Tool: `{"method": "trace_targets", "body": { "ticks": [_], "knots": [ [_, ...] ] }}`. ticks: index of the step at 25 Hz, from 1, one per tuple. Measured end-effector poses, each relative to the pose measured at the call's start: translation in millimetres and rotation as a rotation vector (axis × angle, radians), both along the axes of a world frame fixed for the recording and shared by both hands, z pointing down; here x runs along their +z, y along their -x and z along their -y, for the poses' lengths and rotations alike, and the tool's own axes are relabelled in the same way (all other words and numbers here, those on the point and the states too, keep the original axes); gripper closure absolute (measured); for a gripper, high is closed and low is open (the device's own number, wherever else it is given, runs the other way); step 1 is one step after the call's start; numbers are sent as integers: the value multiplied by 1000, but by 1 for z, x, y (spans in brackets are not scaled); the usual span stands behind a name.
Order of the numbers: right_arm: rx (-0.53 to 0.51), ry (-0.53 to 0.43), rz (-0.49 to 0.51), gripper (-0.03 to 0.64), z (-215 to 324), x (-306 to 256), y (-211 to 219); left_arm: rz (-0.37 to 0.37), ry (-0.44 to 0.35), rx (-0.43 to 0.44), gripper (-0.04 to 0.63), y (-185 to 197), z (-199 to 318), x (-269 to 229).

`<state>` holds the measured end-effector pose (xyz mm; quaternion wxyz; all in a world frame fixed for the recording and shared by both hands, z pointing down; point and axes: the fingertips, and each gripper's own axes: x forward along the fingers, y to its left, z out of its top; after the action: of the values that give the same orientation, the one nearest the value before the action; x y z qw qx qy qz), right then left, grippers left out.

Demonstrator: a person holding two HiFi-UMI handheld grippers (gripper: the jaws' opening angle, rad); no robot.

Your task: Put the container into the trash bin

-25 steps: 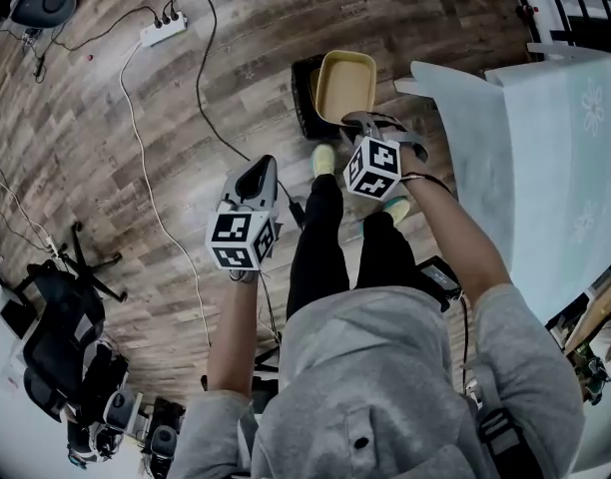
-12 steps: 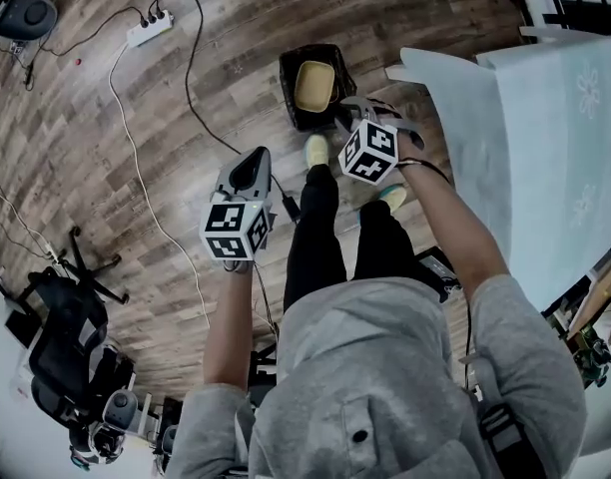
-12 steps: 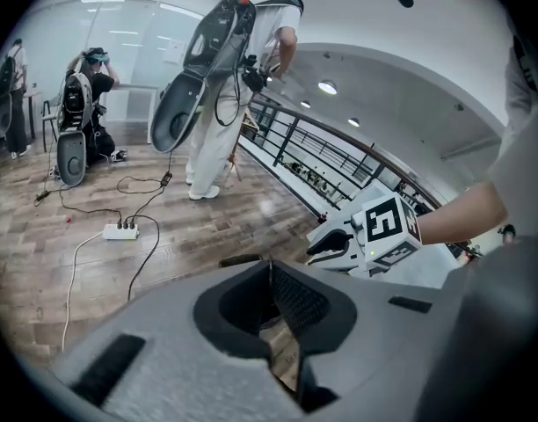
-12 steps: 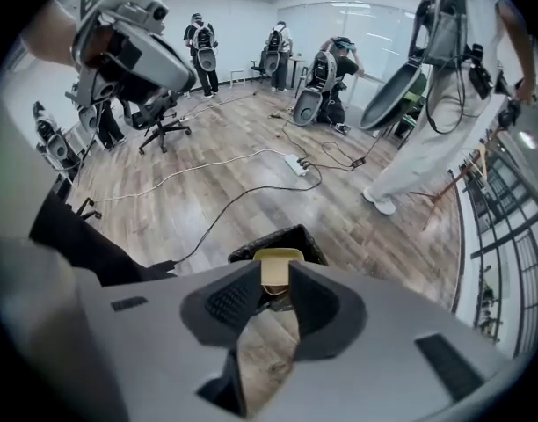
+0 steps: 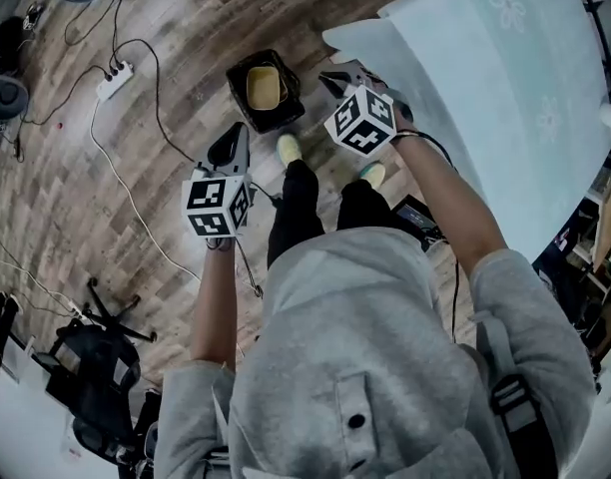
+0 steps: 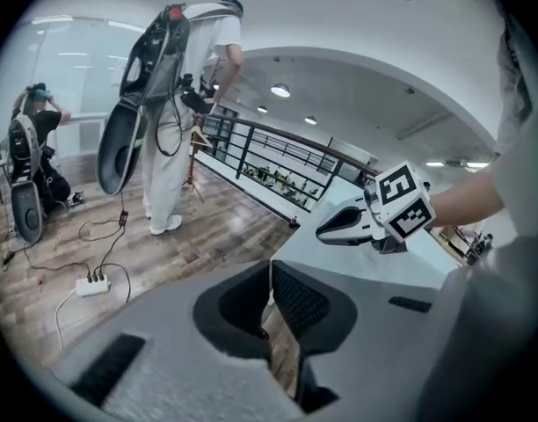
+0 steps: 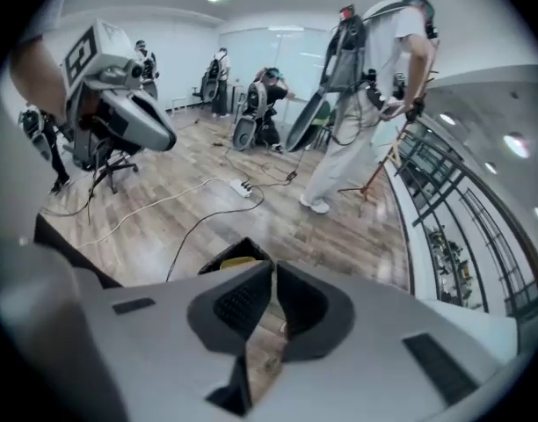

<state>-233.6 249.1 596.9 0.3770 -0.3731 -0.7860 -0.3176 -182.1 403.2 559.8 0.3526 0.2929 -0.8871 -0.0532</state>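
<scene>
Container in the bin, both grippers empty.
Bare floor [image 5: 76, 218] crossed by cables [image 5: 126, 193] gives room at left; the bin [image 5: 286, 114] stands off the table [image 5: 485, 88] corner, container [image 5: 267, 88] inside. Only the gripper views show other people [image 7: 366, 86] standing. Left gripper [image 5: 227, 150] fingers are pressed together on nothing; right gripper [image 5: 337, 78] fingers are closing, nothing between them.
</scene>
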Motion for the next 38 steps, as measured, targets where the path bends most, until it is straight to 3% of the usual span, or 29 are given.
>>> {"method": "trace_targets", "body": {
  "ticks": [5, 9, 15, 19, 23, 28, 38],
  "knots": [
    [229, 134, 172, 577, 55, -93, 13, 112, 1, 167, 566, 17, 57, -48],
    [361, 249, 284, 577, 111, -158, -3, 200, -13, 270, 568, 24, 113, -90],
    [616, 341, 446, 577, 224, -232, -61, 316, -81, 463, 568, 24, 223, -150],
    [780, 335, 537, 577, 304, -258, -124, 395, -133, 519, 568, 4, 290, -181],
    [942, 320, 597, 577, 378, -268, -199, 406, -144, 593, 569, -29, 356, -197],
    [1130, 374, 679, 577, 442, -279, -283, 435, -152, 679, 569, -74, 423, -214],
    [1319, 425, 769, 577, 514, -262, -387, 444, -151, 786, 569, -142, 512, -205]
  ]
}}
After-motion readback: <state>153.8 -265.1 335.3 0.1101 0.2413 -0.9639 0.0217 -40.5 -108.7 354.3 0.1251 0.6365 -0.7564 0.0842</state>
